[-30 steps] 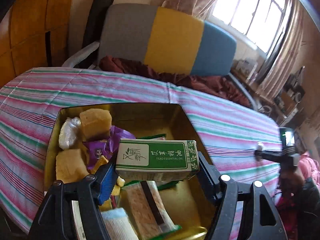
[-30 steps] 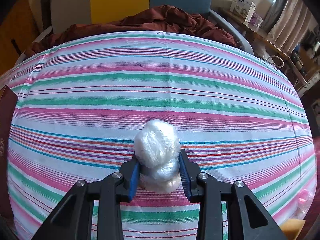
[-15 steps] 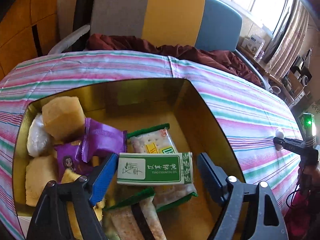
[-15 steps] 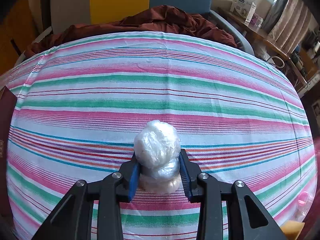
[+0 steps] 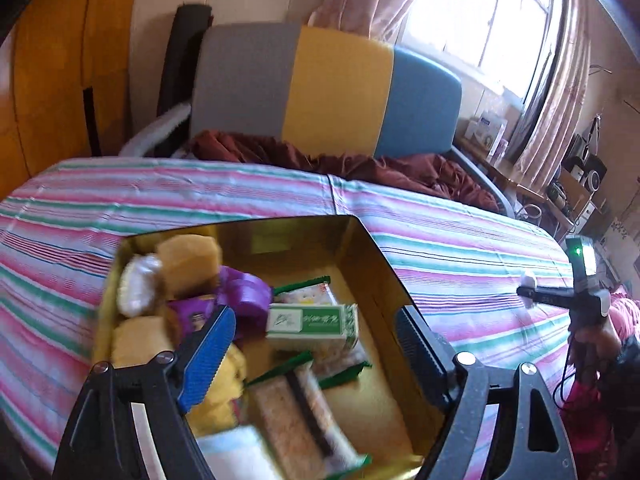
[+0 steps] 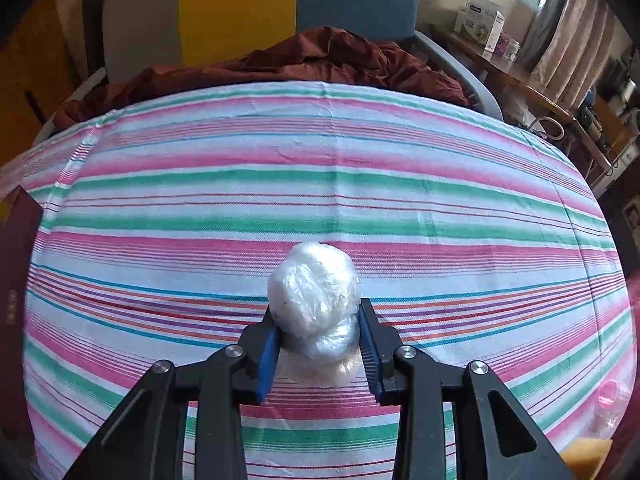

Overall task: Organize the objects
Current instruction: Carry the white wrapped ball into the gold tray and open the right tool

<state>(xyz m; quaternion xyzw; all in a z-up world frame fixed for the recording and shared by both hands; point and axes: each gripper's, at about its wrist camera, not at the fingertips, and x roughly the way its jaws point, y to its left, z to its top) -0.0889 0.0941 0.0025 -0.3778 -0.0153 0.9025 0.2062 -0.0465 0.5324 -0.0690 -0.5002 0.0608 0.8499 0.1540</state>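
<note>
Only the left wrist view took in the gold tin [image 5: 384, 276], open on the striped cloth and crowded with snack packets, yellow cakes and a purple wrapper [image 5: 244, 292]. The green-and-white essential oil box [image 5: 312, 322] lay inside it on the packets, free of the left gripper [image 5: 316, 336], whose jaws had just been opening and stood spread wide to either side of it, touching nothing. That view also caught the right gripper [image 5: 528, 292] far off at the right edge, in a person's hand.

The right wrist view gave the close look: the right gripper [image 6: 318, 344] pinched a white plastic-wrapped ball [image 6: 314, 300], crinkled and glossy, above the striped tablecloth [image 6: 320, 184].

The cloth ran in pink, green and white bands. Behind it stood a grey, yellow and blue chair [image 5: 328, 88] with maroon fabric [image 6: 304, 60] heaped on it, and a curtained window [image 5: 492, 20].
</note>
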